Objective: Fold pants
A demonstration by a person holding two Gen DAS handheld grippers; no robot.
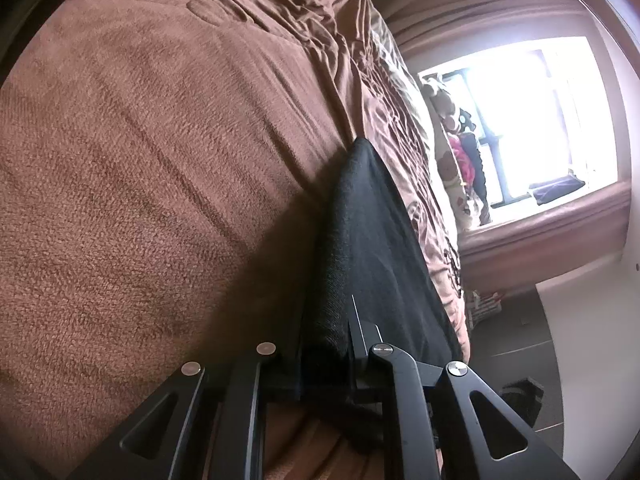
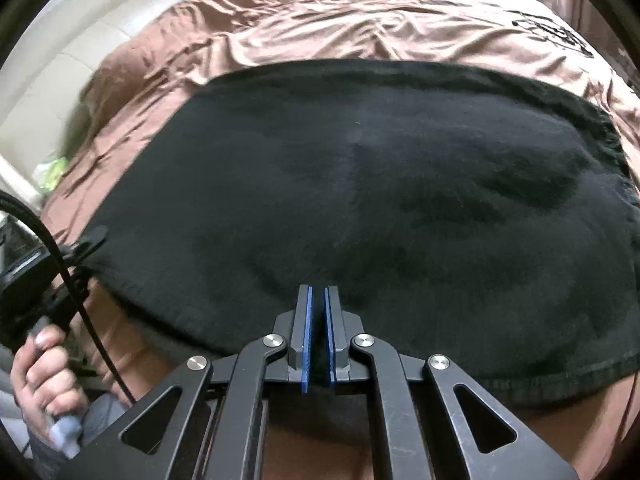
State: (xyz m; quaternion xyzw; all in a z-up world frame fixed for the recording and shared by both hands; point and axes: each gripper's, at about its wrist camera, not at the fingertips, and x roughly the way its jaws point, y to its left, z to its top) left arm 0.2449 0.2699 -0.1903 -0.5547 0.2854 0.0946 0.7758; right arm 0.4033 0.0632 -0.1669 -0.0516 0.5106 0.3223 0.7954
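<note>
Black pants (image 2: 340, 200), one pair, lay spread across the brown blanket (image 1: 140, 160) on the bed, their near hem hanging at the edge. The right gripper (image 2: 318, 300) had its two blue-padded fingers (image 2: 307, 332) pressed nearly together on that near edge, with dark cloth between them. The left gripper (image 1: 324, 344) pinched a side edge of the pants, its fingertips hidden by the cloth. One hand (image 2: 46, 384) gripped the left handle, cut off by the frame. Things by the bright window (image 1: 532, 120) were too blurred to tell.

Black pants (image 2: 360, 184) flat on bed
</note>
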